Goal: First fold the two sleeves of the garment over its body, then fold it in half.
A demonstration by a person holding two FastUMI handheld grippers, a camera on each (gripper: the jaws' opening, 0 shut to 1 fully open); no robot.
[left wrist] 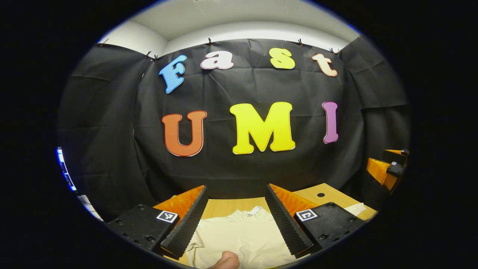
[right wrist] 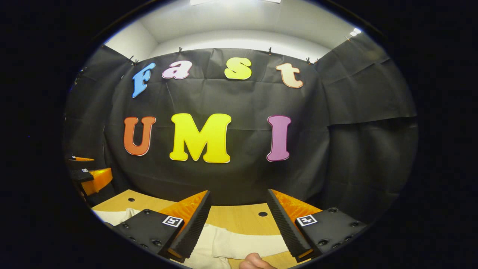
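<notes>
Fingertip (left wrist: 227, 260) at the rim, cut off — both claws (left wrist: 236, 218) (right wrist: 237, 224) spread wide above cream garment (left wrist: 242, 235), sleeves partly hidden.

Staged recording booth, lab-like, not home. Black cloth (left wrist: 242, 172) hangs as wall on three sides, pinned by small clips (left wrist: 209, 41) along top edge. White plain wall (right wrist: 239, 39) and ceiling above cloth. Light wooden bench (right wrist: 231, 220) with round drilled holes (right wrist: 263, 214) stands against cloth. Bright ceiling light (right wrist: 231, 2) overhead. No furniture or household fittings around.
</notes>
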